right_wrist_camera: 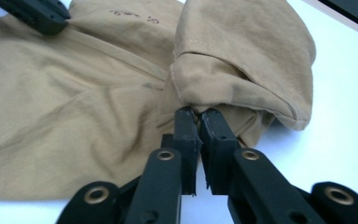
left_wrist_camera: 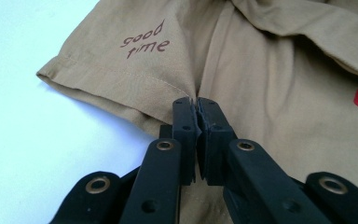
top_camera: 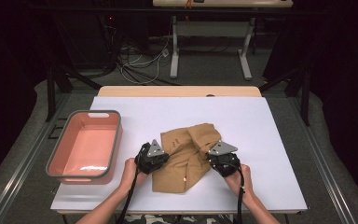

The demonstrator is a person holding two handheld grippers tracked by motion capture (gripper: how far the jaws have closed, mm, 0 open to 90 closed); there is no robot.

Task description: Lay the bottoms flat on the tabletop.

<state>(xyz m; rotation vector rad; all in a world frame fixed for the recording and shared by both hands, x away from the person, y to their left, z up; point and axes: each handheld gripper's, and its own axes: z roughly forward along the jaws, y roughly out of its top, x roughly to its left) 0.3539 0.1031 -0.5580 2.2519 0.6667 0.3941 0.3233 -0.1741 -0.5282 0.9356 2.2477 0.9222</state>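
In the high view, a tan garment (top_camera: 186, 156) lies crumpled on the white surface (top_camera: 261, 140), right of a pink tub (top_camera: 86, 145). The left gripper (top_camera: 161, 156) and right gripper (top_camera: 210, 154) touch its two sides.

In the left gripper view, the fingers (left_wrist_camera: 186, 123) are closed, pinching a fold near the printed hem.

In the right gripper view, the fingers (right_wrist_camera: 186, 128) are closed on a bunched cloth edge.

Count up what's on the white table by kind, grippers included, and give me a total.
Crumpled tan cotton shirt printed "good time": 1
Pink rectangular plastic tub with grey rim: 1
Black two-jaw grippers: 2, left gripper and right gripper, each with jaws pinched shut on the shirt
Total: 4
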